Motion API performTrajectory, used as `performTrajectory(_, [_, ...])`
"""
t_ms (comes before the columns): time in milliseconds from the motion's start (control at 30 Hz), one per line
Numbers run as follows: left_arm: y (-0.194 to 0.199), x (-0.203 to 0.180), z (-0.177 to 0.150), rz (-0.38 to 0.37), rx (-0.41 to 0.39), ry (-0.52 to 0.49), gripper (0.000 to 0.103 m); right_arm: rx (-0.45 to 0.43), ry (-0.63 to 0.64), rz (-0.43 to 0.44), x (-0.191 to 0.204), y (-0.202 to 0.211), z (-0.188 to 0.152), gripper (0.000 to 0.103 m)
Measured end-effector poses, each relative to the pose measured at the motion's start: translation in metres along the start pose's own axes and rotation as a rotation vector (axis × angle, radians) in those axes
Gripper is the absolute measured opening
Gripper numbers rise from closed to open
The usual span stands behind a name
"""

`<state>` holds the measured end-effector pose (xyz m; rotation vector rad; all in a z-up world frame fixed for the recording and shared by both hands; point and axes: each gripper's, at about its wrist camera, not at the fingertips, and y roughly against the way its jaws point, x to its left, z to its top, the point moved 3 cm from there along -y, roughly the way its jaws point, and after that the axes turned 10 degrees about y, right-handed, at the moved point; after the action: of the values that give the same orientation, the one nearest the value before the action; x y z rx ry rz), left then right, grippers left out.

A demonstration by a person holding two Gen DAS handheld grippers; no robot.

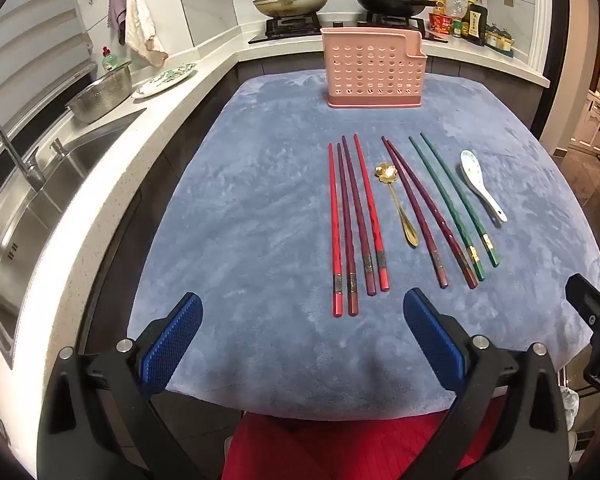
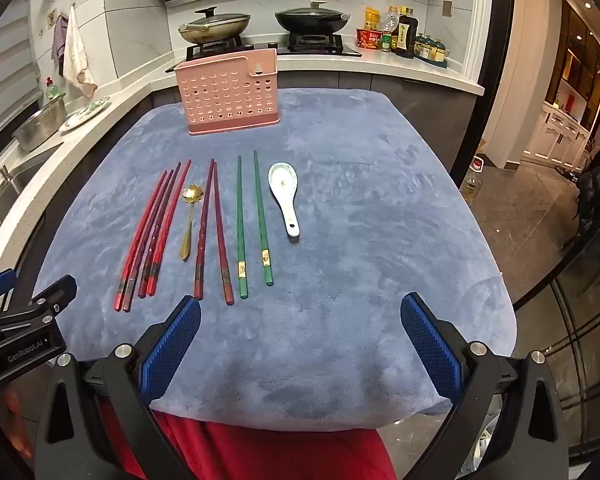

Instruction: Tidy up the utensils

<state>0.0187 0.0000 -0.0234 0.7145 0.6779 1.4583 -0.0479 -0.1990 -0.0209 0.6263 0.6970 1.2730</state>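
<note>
A pink perforated utensil holder (image 1: 374,68) (image 2: 230,92) stands upright at the far side of a blue-grey cloth (image 1: 240,220) (image 2: 360,220). In a row before it lie several red and maroon chopsticks (image 1: 358,220) (image 2: 152,232), a gold spoon (image 1: 398,204) (image 2: 188,216), two more maroon chopsticks (image 1: 428,216) (image 2: 212,228), two green chopsticks (image 1: 452,200) (image 2: 252,220) and a white ceramic spoon (image 1: 482,184) (image 2: 286,196). My left gripper (image 1: 302,320) is open and empty at the near edge. My right gripper (image 2: 300,324) is open and empty too.
A steel sink (image 1: 28,216) with a colander (image 1: 102,94) and a plate (image 1: 166,78) runs along the left counter. Two lidded pans (image 1: 292,0) (image 1: 392,0) sit on the stove behind the holder. Sauce bottles (image 1: 464,18) stand at the back right.
</note>
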Motion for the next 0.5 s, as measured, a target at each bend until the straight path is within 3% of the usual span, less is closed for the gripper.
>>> performTrajectory(500, [0.0053, 0.002, 0.0063, -0.005, -0.003, 0.011, 0.096, 0.001, 0.003, 0.005, 0.0031, 0.003, 0.0028, 0.096])
